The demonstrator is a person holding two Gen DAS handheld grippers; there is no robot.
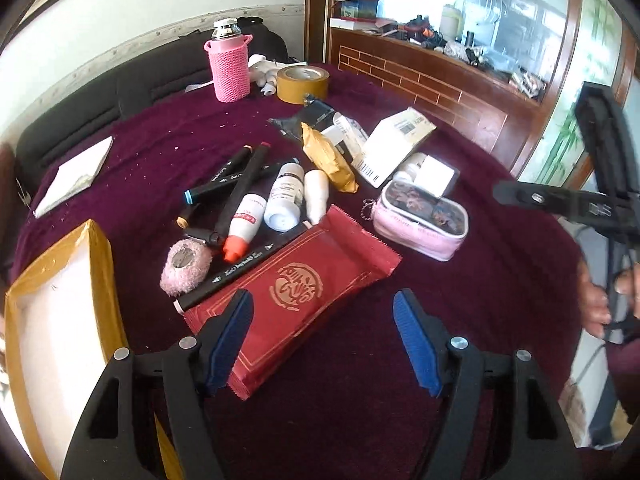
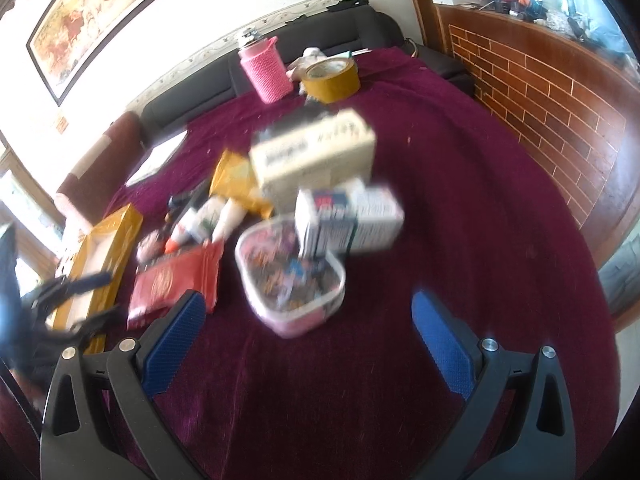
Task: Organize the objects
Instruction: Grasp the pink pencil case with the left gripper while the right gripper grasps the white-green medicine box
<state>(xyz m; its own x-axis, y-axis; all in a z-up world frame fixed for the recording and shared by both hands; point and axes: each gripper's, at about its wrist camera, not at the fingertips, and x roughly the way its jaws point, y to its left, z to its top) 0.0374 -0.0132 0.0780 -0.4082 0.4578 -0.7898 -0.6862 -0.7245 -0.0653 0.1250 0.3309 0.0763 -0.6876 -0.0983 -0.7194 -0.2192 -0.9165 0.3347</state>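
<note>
A jumble lies on the purple cloth. It holds a red foil packet, black markers, a glue bottle with an orange cap, two white bottles, a yellow packet, a white carton and a pink pouch. My left gripper is open just above the packet's near end; its left finger overlaps the packet and the right one stands clear. In the blurred right wrist view, my right gripper is open over bare cloth, short of the pouch and the packet.
An open cardboard box edged with yellow tape sits at the left. At the back stand a bottle in a pink knitted sleeve and a brown tape roll. A fluffy pink pad lies by the markers. A hand shows at the right.
</note>
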